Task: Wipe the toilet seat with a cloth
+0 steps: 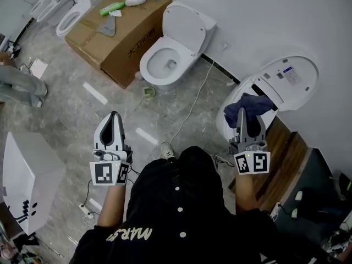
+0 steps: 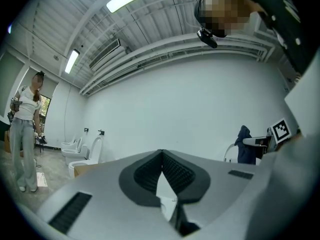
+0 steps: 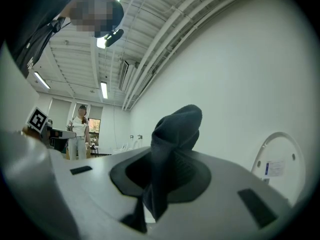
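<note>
My right gripper (image 1: 250, 116) is shut on a dark blue cloth (image 1: 248, 106), held up over the white toilet (image 1: 291, 80) at the right, whose lid stands open. The right gripper view shows the cloth (image 3: 172, 144) bunched between the jaws of the right gripper (image 3: 165, 166) and sticking up above them. My left gripper (image 1: 113, 119) is shut and holds nothing, out over the floor at the left. In the left gripper view the tips of the left gripper (image 2: 162, 154) meet, and the cloth (image 2: 244, 145) shows far off at the right.
A second white toilet (image 1: 170, 45) with its lid up stands ahead, next to a cardboard box (image 1: 118, 29) with brushes on top. A white cable (image 1: 193, 103) runs across the marble floor. A white box (image 1: 27, 180) sits at left. Another person (image 2: 24, 139) stands far left.
</note>
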A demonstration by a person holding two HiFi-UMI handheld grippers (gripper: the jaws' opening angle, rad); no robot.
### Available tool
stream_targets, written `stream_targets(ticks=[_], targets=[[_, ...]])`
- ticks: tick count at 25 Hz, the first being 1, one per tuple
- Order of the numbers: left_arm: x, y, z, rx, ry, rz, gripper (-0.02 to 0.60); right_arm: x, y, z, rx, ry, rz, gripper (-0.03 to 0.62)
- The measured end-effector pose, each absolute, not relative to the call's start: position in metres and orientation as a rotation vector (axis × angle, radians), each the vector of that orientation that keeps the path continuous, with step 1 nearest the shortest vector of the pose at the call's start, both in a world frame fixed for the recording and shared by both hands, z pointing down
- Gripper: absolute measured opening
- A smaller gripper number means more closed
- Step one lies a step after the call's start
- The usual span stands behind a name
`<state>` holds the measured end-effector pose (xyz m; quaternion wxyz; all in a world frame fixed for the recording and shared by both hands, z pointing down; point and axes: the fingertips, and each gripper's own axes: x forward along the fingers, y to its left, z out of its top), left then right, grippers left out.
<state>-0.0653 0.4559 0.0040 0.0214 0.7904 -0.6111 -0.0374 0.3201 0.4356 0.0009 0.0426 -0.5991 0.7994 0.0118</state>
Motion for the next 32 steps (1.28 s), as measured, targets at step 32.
stream_targets(ticks=[32], targets=[[-0.03,0.251,0.006,2.356,-1.989,-0.077,0.011,0.341,0.191,0.012,-1.691,2.55,-0.019,0.069]])
